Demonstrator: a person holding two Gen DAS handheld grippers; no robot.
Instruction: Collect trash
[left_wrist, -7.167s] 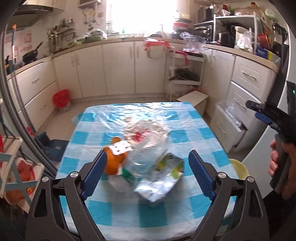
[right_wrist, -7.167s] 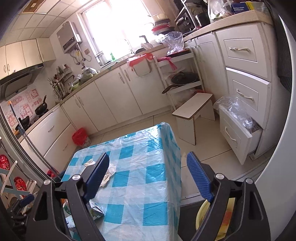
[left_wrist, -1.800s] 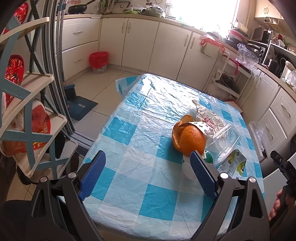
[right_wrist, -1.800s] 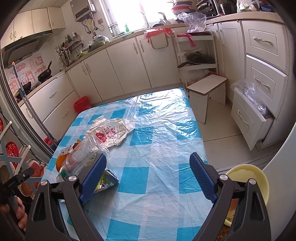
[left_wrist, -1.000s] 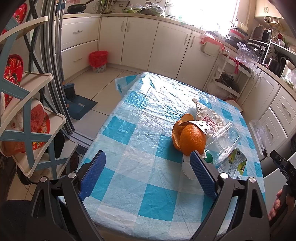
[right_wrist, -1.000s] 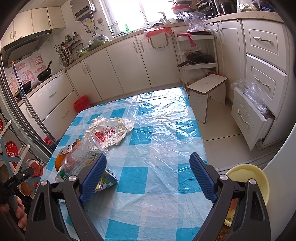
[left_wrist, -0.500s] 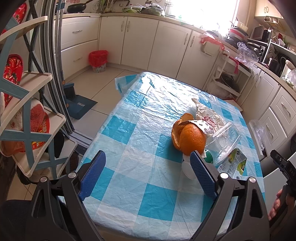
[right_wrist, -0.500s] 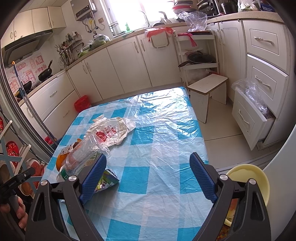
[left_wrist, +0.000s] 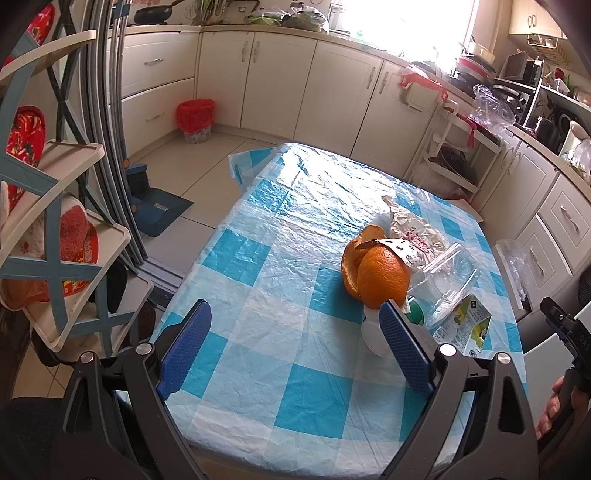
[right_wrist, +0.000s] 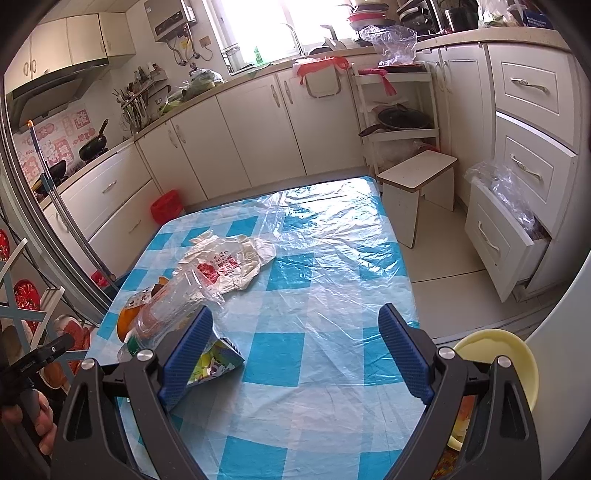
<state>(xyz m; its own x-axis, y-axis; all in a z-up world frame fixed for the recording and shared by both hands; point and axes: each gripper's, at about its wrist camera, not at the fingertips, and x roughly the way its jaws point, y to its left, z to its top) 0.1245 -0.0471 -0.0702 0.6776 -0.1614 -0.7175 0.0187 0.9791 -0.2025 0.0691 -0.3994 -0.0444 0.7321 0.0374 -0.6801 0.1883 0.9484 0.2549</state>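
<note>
Orange peel (left_wrist: 382, 275) against clear plastic bottle (left_wrist: 445, 280)

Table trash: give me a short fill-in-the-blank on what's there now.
1. The peel is coloured ____.
2. The tablecloth is checked white and ____.
3. Both the left gripper and the right gripper have their fingers ____.

Missing words: orange; blue; open

My kitchen, sun pouring in.
White cabinets (right_wrist: 258, 125) are lining the walls; a small stool (right_wrist: 417, 173) is standing on pale tile floor (left_wrist: 207, 162).
</note>
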